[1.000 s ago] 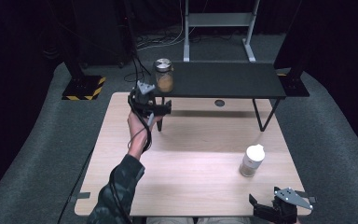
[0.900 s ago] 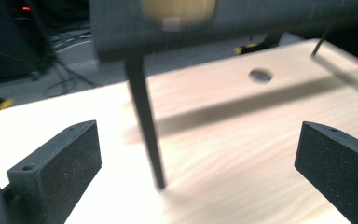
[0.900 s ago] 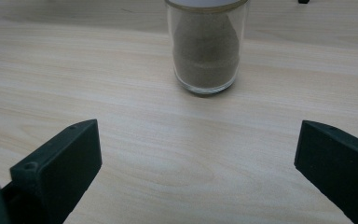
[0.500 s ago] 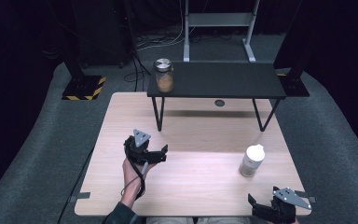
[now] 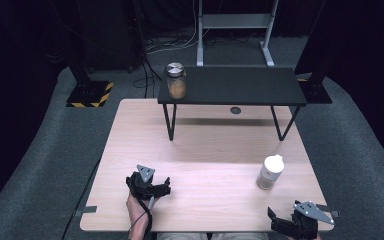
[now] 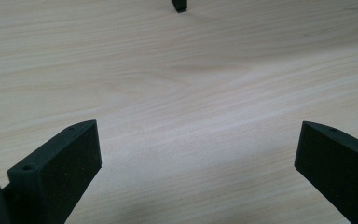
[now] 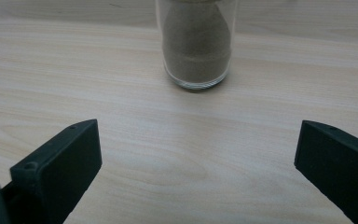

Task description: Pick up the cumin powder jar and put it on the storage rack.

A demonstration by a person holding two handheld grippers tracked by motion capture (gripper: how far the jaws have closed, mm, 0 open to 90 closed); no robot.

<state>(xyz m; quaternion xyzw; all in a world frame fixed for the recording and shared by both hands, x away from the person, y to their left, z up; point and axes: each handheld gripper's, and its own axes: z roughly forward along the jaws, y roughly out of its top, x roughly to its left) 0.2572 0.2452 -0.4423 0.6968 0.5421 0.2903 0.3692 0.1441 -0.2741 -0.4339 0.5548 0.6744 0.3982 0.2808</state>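
Note:
A glass jar with a metal lid holds brown powder and stands on the left end of the black shelf. A second jar with a white lid stands on the wooden table at the near right; in the right gripper view this jar is straight ahead, well beyond the jaws. My right gripper is open at the table's near right edge and holds nothing. My left gripper is open low over bare wood at the near left, also holding nothing.
The black shelf stands on thin legs across the far half of the table; one leg's foot lies ahead of the left gripper. A small round hole is in the tabletop under the shelf. Grey carpet surrounds the table.
My left gripper has come back from beside the jar on the shelf to the near left of the table, still open. The right gripper has stayed put.

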